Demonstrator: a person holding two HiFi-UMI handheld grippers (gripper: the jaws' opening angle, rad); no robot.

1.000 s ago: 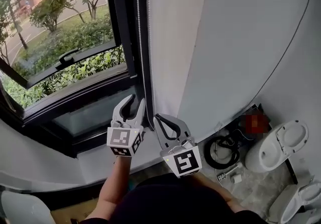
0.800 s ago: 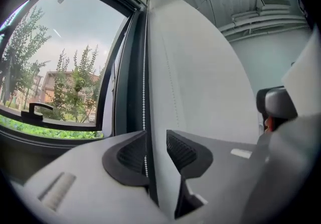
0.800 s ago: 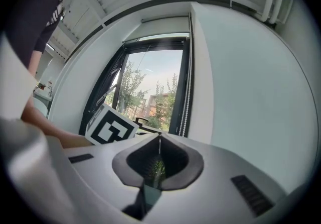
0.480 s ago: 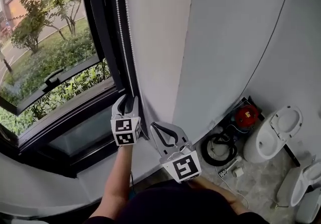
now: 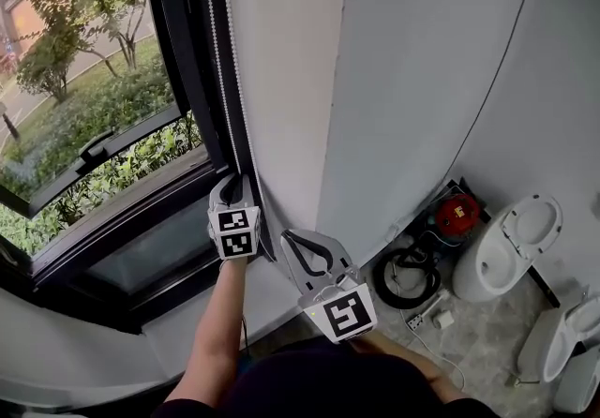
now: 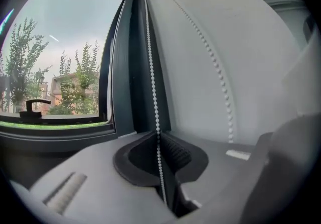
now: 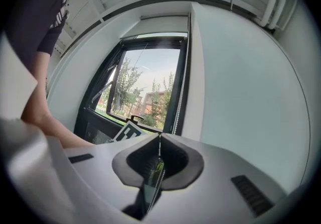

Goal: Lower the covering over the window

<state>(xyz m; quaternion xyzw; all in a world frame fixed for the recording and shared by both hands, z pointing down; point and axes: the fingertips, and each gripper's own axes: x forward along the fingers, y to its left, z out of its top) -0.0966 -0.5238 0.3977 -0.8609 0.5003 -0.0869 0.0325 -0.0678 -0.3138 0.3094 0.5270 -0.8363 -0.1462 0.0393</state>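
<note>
A white bead chain hangs in two strands down the dark window frame. My left gripper is at the frame's lower corner. Its jaws have just been closing and now press on one strand of the chain, which runs up from between them. My right gripper sits lower and to the right, shut. A thin beaded strand passes between its jaws. The second strand hangs against the white wall. The window glass shows trees, with no covering over the part I see.
An open sash with a black handle tilts outward at the left. White wall fills the right. On the floor below are a red object, a coiled black hose and white toilets.
The left gripper's jaws, wide apart a second ago, have come together on the chain at the frame. The right gripper has stayed put. The head view has swung slightly right.
</note>
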